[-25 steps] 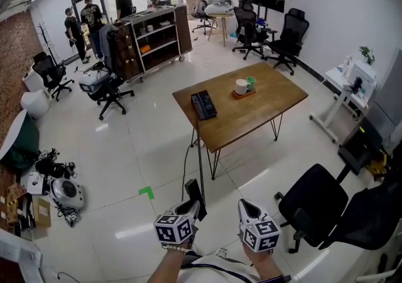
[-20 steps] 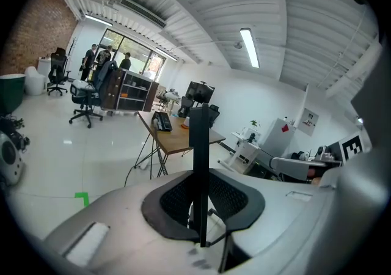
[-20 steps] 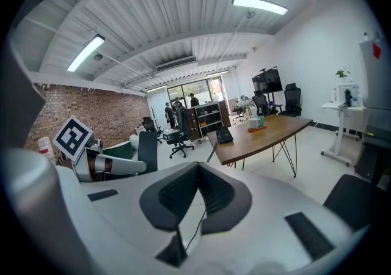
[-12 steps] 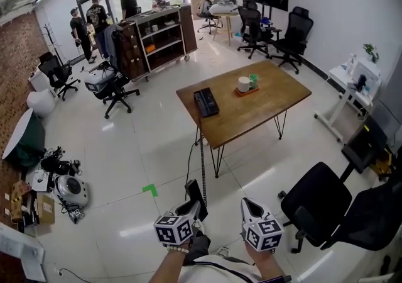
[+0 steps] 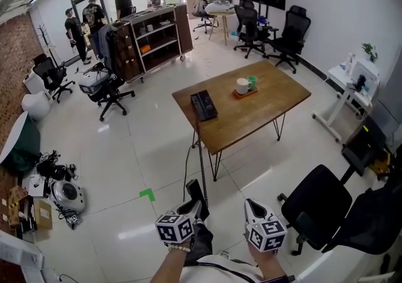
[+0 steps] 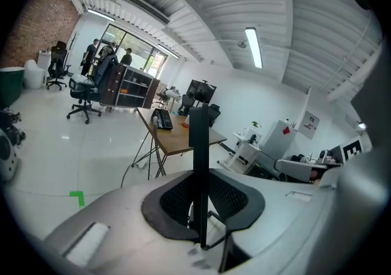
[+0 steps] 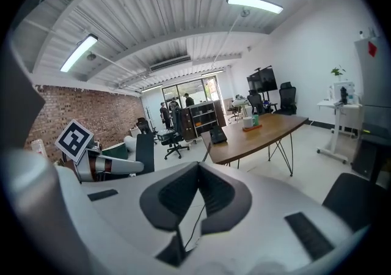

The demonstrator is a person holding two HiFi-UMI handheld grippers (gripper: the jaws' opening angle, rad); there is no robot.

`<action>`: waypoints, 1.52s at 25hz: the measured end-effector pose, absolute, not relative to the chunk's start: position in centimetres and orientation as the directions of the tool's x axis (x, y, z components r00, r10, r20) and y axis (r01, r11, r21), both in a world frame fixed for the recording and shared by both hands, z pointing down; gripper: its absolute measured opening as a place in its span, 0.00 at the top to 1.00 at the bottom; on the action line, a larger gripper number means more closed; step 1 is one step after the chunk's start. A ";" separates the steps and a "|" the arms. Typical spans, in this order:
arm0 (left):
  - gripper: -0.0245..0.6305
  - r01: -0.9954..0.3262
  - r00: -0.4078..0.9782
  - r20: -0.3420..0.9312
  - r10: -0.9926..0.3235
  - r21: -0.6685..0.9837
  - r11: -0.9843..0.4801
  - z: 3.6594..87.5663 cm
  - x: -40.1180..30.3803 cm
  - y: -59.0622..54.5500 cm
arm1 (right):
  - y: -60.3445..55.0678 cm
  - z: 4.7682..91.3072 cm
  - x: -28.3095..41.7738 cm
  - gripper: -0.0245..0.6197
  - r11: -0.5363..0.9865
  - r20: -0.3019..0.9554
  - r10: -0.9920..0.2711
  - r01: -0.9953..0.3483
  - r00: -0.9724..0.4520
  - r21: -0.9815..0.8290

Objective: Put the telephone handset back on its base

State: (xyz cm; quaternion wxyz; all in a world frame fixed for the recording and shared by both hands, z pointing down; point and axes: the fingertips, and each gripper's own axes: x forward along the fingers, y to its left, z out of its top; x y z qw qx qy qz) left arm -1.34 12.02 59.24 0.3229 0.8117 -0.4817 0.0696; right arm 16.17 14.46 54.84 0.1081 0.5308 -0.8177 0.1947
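**Item: telephone handset (image 6: pixel 198 145).** Black, flat bar. Held in the left gripper (image 6: pixel 199 182), low centre of the head view, well apart from its base.

**Change against the earlier head views:** very little. Both grippers sit a touch lower in the frame, and the wooden surface (image 5: pixel 270 102) looks no nearer. The left grip looks unchanged. Judgement: the task is at the carry stage, with the walk to the surface and the seating of the handset both outstanding.

**Left jaws:** part-way closed, pads clamped on the lower part of the handset.

**Right gripper (image 7: pixel 197 170):** jaws brought together at the tips, nothing between them. It is carried just beside the left one.

**Orientation of handset:** the long axis stands upright out of the jaws in the left gripper view, with the narrow edge toward the camera. In the head view the free end points up-frame, toward the surface.

**Cord (image 5: pixel 201 162):** coiled, running from the handset up-frame to the surface edge.

**Telephone base (image 5: pixel 203 105):** dark and rectangular, at the left end of the surface, long axis roughly up-frame. Its cradle is too small to make out.

**Also on the surface:** a tray with cups (image 5: pixel 244 91), well apart from the base.
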 end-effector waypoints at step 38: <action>0.85 -0.514 0.776 0.255 -0.577 0.785 -0.345 61.3 -6.6 -20.6 | -11.7 54.2 9.7 0.96 0.235 0.433 -0.851 -0.953 -0.296 -0.190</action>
